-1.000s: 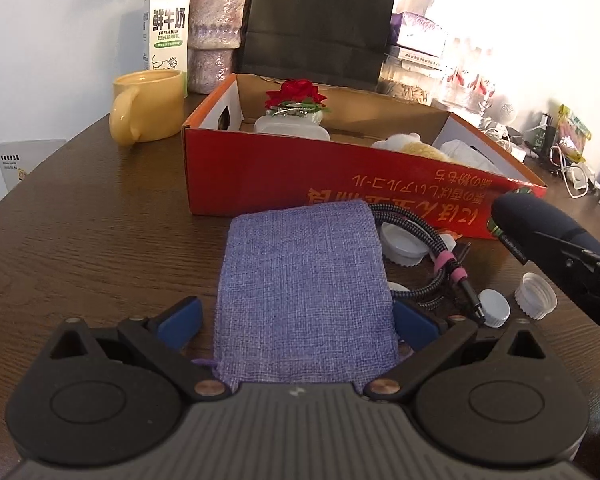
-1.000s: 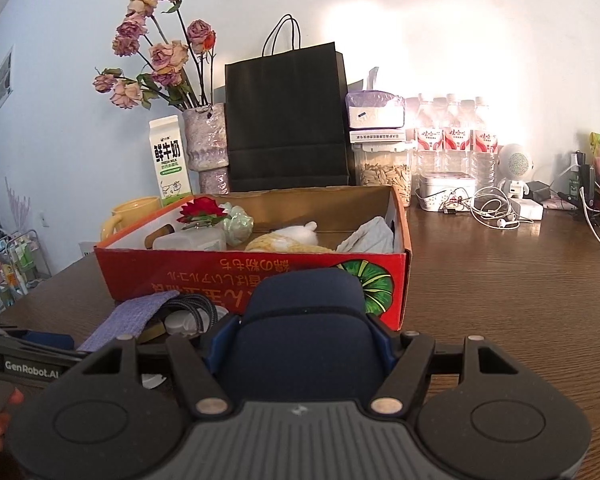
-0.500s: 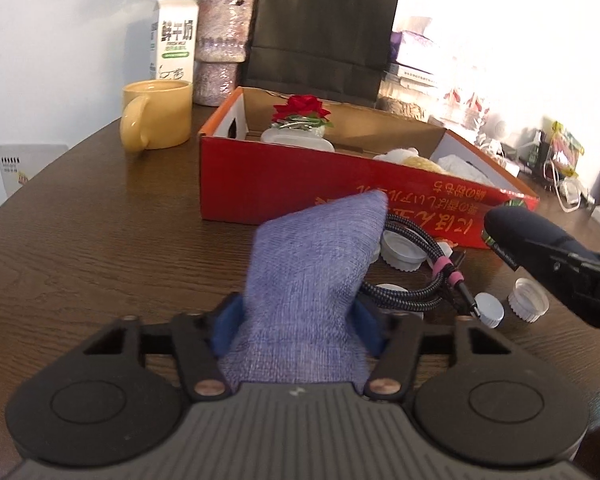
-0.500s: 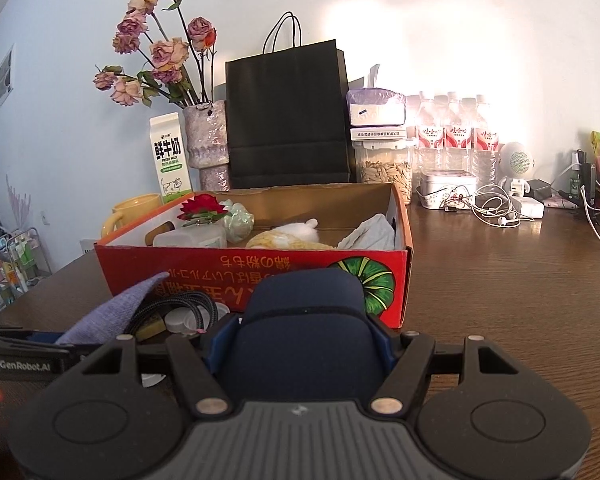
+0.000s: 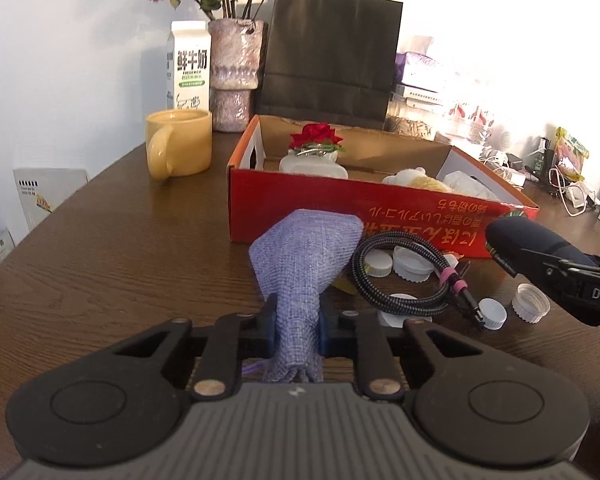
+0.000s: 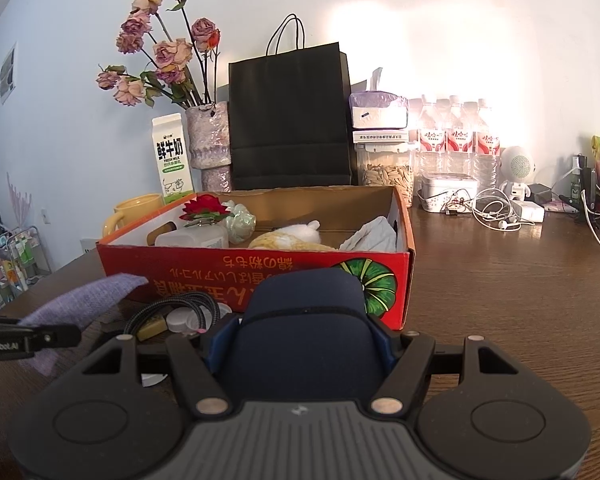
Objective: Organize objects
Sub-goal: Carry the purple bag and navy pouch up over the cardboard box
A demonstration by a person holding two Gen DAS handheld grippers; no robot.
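Observation:
My left gripper [image 5: 297, 330] is shut on a purple woven pouch [image 5: 304, 256] and holds it lifted above the table, in front of the red cardboard box [image 5: 340, 208]. My right gripper [image 6: 302, 350] is shut on a dark navy case [image 6: 304, 320] and holds it in front of the box's right end [image 6: 404, 280]. The case also shows at the right of the left wrist view [image 5: 532, 246], and the pouch at the left of the right wrist view [image 6: 88, 300]. The box holds a red rose ornament [image 5: 317, 136], a white bottle, a plush toy and a cloth.
A coiled black braided cable [image 5: 404, 276] and several white bottle caps [image 5: 530, 308] lie on the table in front of the box. A yellow mug [image 5: 180, 142], milk carton [image 5: 189, 66], flower vase and black paper bag [image 5: 332, 52] stand behind. Water bottles and cables [image 6: 496, 208] crowd the back right.
My left gripper closed on the pouch, bunching it, and lifted it off the table. My right gripper stayed nearly still with the case.

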